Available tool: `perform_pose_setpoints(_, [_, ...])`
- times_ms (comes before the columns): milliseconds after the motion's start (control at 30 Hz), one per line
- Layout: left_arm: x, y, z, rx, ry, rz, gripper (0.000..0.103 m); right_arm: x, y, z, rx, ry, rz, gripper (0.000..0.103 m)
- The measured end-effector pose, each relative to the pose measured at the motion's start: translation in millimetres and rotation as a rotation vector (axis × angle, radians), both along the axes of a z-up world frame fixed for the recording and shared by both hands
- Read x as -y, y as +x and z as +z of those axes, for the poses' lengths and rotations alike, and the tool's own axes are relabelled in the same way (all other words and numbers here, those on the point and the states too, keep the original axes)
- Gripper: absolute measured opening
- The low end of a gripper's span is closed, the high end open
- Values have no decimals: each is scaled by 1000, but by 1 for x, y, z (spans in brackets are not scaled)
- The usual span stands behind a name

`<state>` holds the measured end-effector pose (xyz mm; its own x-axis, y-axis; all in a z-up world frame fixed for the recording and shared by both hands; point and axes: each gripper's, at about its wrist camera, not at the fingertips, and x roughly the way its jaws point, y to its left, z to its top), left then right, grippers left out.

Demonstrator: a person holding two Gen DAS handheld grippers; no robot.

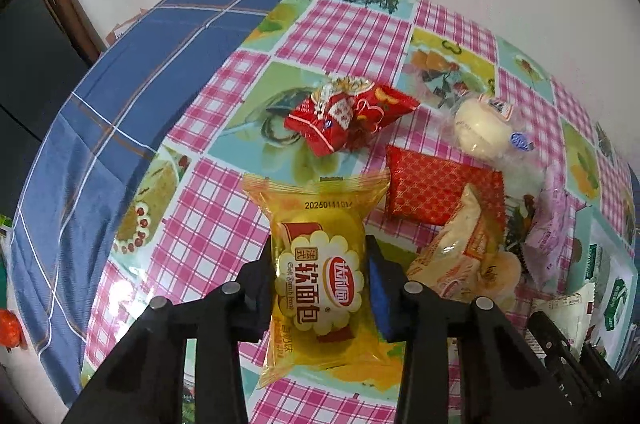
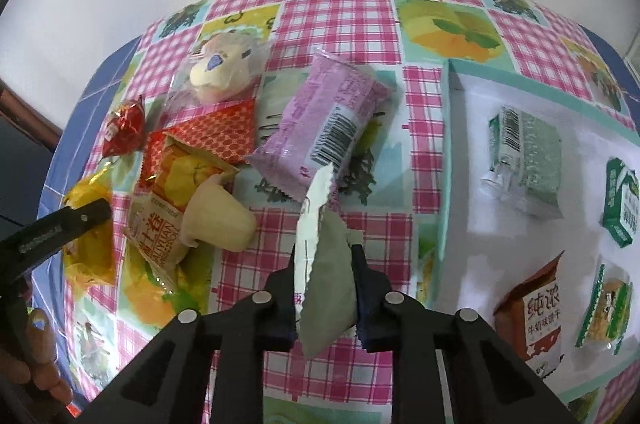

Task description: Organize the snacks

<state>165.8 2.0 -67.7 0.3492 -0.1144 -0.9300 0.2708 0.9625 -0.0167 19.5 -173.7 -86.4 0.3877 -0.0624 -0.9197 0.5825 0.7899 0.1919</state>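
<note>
- The left tool [image 1: 320, 280] is closed on a yellow soft-bread packet [image 1: 320, 256]; its two fingers press the packet's sides at mid-length, and the packet runs lengthwise between them, its crimped top end pointing away from the camera.
- Beyond that packet on the tabletop [image 1: 224, 216] lie a red candy-style wrapper [image 1: 344, 112], a flat red patterned packet [image 1: 432, 184] and a clear-wrapped pale bun [image 1: 484, 124], all near one another.
- Just right of the left tool lies an orange-and-cream pastry packet [image 1: 460, 252], overlapping the red patterned packet's near edge.
- The right tool [image 2: 324, 288] is closed on a white-and-grey-green sachet [image 2: 328, 264], held upright on edge between the fingers, its serrated end sticking up past the fingertips.
- Directly beyond the sachet's tip lies a pink packet with a barcode [image 2: 324, 120], flat on the tabletop.
- To the right of the right tool sits a white tray with a teal rim [image 2: 448, 160]; inside are a grey-green packet [image 2: 524, 160], a green-and-white packet [image 2: 620, 208], a brown-orange biscuit packet [image 2: 532, 312] and a small green-edged packet [image 2: 604, 308], each apart from the others.
- A blue checked cloth [image 1: 100, 112] lies left of the tabletop.
</note>
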Motion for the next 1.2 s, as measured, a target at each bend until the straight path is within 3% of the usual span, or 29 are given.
perform_pose_setpoints(267, [3,-4,9,13,-5,-5,41,5,-8,13,29,14,-26,20])
perform_pose_setpoints(767, [33,-29,42,86,-33,-35,41,11,-26,66,115,18,-53,20])
perform_pose_setpoints(1200, [94,-63,48,103,-50,-115,41,42,-35,70,93,-5,-77,20])
